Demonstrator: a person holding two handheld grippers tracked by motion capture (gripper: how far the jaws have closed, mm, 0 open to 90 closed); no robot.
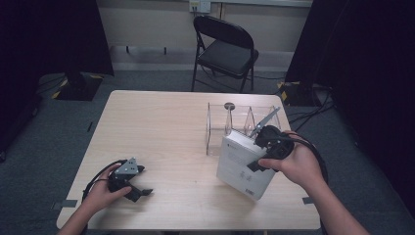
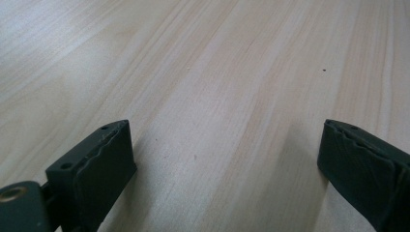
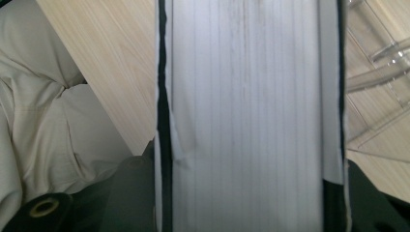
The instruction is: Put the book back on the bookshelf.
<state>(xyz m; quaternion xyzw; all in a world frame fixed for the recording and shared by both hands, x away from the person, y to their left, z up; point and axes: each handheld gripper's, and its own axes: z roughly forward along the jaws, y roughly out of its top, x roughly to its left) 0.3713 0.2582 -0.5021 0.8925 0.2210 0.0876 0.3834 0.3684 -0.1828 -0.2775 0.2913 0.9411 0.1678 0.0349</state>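
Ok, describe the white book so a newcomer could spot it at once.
Start at the light wooden table and go to its right half, just in front of the clear plastic divider rack. There the right gripper clamps a thick white book, tilted on its edge. It is the table's one white, opaque thing; the rack behind is see-through.

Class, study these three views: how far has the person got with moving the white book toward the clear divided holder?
Done: the right claw is shut on the white book, jaws on both covers in the right gripper view. In hand: the book is tilted, one edge near the table, just in front of the clear holder. Left: the book is not yet in a slot. The left claw rests open, holding nothing.
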